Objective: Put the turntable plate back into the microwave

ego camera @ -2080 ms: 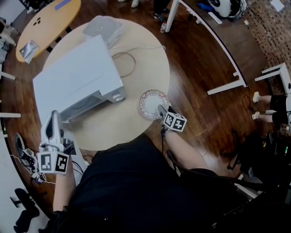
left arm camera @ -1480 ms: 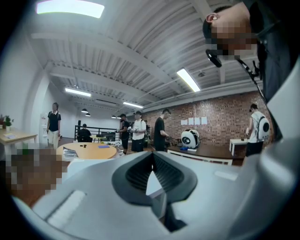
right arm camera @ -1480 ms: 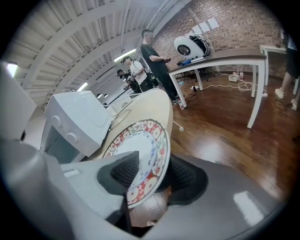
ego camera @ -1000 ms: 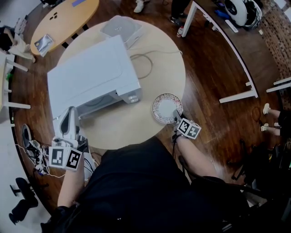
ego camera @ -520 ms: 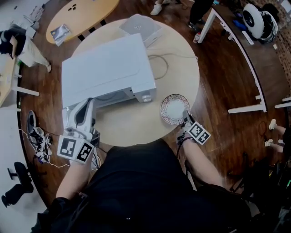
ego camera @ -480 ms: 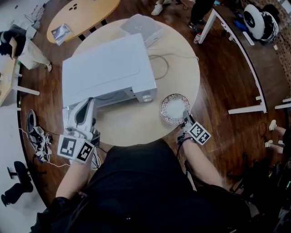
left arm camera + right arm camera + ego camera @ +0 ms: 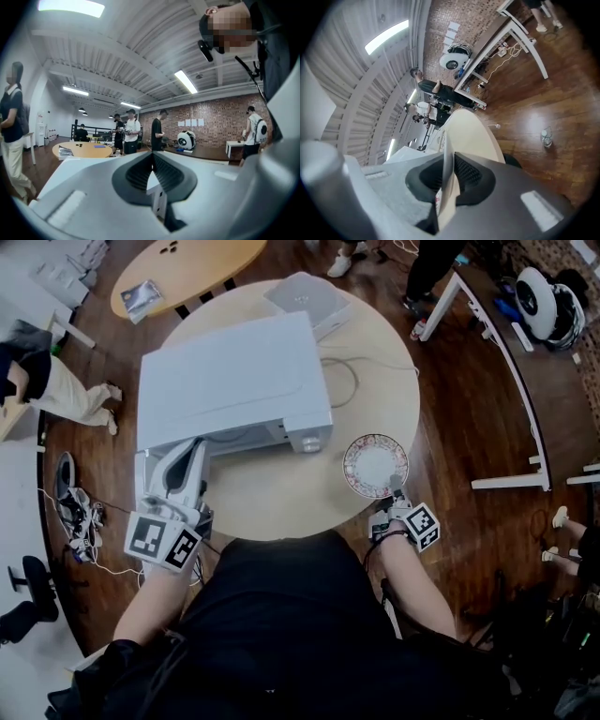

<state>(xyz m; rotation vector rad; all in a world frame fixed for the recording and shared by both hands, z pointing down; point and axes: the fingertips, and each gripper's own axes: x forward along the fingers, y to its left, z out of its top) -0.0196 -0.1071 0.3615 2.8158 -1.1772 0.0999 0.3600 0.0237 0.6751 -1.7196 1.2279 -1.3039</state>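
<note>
White plate (image 7: 375,465), 1, clamped in right claw (image 7: 397,496) near 1 microwave (image 7: 234,381); left claw (image 7: 190,454) clenched.

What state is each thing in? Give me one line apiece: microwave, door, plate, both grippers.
microwave: open at the front, on the table.
door: swung open, gripped by the left gripper.
plate: outside the microwave, gripped at its rim.
left gripper: shut on the door.
right gripper: jaws have just been closing, now shut on the plate.
</note>
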